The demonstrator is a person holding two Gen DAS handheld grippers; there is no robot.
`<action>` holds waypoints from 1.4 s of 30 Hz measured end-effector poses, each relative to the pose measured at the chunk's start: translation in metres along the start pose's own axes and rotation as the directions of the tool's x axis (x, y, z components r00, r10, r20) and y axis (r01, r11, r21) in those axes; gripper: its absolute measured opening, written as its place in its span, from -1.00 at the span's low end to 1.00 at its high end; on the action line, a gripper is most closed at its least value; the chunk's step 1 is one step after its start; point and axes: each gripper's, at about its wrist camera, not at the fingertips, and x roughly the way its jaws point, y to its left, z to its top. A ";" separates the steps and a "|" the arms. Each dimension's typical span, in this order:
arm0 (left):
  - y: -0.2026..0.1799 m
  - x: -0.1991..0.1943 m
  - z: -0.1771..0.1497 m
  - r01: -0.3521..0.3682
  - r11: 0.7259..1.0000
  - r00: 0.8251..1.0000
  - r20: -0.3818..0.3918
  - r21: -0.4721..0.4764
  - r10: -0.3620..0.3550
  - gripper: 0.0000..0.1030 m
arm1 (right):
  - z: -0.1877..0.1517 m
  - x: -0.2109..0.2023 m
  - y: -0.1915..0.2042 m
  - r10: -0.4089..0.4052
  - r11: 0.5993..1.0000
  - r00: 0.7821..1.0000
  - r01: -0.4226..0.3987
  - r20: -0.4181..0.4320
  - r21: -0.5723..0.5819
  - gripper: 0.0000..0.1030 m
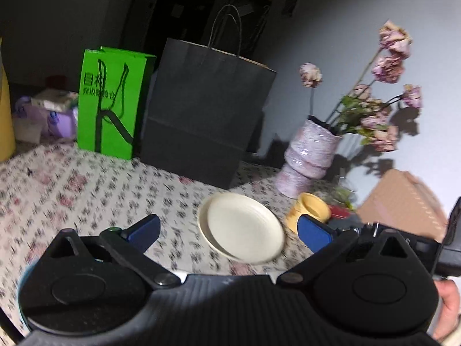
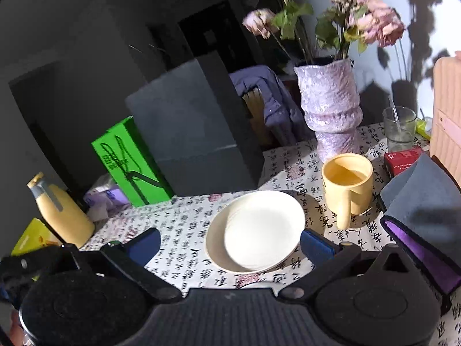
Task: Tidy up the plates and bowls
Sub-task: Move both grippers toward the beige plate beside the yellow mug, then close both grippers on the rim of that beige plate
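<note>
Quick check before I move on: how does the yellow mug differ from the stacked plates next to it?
The mug is pale yellow; the plates are cream-white. The mug stands tall with a handle facing the camera; the plates are flat and shallow, one stacked on another and offset. The mug is a single item, while at least two plates show. Both rest on the printed tablecloth, side by side near the purple vase, and neither is gripped.
</note>
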 end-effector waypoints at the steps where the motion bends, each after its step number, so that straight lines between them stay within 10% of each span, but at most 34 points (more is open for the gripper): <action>1: -0.003 0.007 0.005 -0.017 1.000 1.000 -0.003 0.002 0.017 1.00 | 0.003 0.006 -0.002 -0.007 1.000 1.000 0.007 -0.009 -0.001 1.00; 8: -0.016 0.068 0.031 -0.142 0.990 0.989 -0.050 -0.002 0.142 1.00 | 0.024 0.059 -0.019 -0.041 0.999 0.997 0.043 -0.065 0.020 1.00; 19: -0.009 0.178 0.041 -0.336 0.942 0.926 -0.186 -0.010 0.329 1.00 | 0.029 0.135 -0.048 -0.046 0.996 0.989 0.057 -0.139 0.073 1.00; 42: -0.003 0.289 -0.006 -0.436 0.896 0.836 -0.331 0.080 0.437 0.98 | 0.001 0.183 -0.071 -0.063 0.993 0.982 0.079 -0.176 0.085 0.25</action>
